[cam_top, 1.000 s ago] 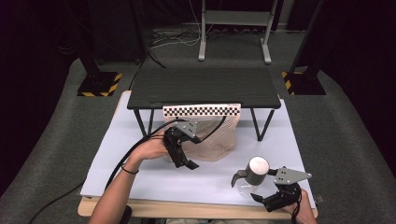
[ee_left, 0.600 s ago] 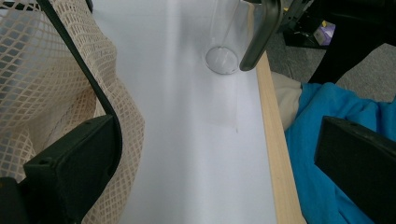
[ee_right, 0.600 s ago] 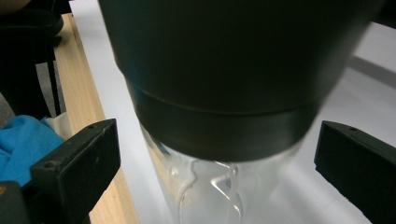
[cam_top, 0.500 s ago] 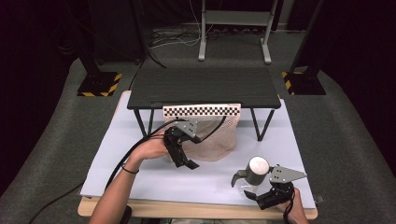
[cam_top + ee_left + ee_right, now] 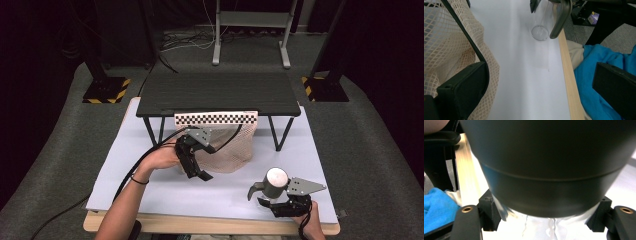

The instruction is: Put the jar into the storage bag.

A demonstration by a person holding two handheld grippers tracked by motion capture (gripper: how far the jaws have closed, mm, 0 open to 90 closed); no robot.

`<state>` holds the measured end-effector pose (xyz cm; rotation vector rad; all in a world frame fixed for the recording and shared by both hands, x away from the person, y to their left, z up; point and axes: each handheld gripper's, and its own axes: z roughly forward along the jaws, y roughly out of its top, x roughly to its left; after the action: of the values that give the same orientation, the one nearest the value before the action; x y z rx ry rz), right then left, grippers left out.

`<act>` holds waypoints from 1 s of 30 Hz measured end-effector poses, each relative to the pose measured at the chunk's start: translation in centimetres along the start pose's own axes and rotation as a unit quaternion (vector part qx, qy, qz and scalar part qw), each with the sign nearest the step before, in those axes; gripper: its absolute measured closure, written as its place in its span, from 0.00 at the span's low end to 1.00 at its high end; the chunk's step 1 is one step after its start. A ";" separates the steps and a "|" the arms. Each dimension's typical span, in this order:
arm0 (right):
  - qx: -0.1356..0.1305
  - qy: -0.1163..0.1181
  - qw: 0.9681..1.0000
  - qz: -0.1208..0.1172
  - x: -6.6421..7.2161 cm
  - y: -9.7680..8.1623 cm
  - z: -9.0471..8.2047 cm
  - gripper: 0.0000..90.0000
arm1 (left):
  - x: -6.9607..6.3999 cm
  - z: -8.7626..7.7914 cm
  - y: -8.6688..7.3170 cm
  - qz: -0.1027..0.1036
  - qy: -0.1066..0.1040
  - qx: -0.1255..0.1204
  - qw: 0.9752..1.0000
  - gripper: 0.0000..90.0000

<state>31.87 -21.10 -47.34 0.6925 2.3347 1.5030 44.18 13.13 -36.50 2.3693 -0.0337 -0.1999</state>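
A white table (image 5: 165, 187) with a pale wooden front edge carried a small black stand (image 5: 220, 94) on thin legs toward its far side; grey carpet (image 5: 380, 165) lay all around. Two yellow-and-black striped bases (image 5: 102, 91) sat on the floor to either side, and a grey metal frame (image 5: 250, 30) stood behind; blue cloth (image 5: 596, 82) lay below the table's near edge.

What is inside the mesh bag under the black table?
Nothing can be made out inside the mesh bag: the left gripper covers its front and the black table hides its top.
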 end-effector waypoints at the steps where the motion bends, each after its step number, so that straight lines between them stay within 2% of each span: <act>1: 0.000 -0.004 1.000 -0.001 0.1 0.0 0.0 0.33 | 0.0 0.0 0.0 0.000 -0.002 -0.001 1.000 0.00; 4: 0.004 -0.014 1.000 -0.004 0.5 0.1 -0.1 0.33 | 0.2 0.2 0.1 0.001 0.001 0.002 1.000 0.00; 11: 0.015 -0.022 1.000 -0.002 1.1 0.8 0.0 0.33 | -0.3 0.2 0.1 0.006 0.012 0.005 1.000 0.00; 14: 0.010 -0.021 1.000 0.011 1.0 1.2 0.1 0.33 | -0.5 0.2 0.2 0.006 0.014 0.005 1.000 0.00; 21: 0.010 -0.038 0.999 0.023 1.0 2.2 0.1 0.33 | -0.5 0.3 0.1 0.010 0.016 0.006 1.000 0.00; 30: 0.014 -0.067 0.997 0.025 0.6 3.9 -0.5 0.33 | -0.5 0.3 0.2 0.011 0.019 0.006 1.000 0.00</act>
<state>32.08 -19.79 -43.60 0.8373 2.2584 1.4015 43.63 12.81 -36.56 2.3830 -0.0433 -0.1436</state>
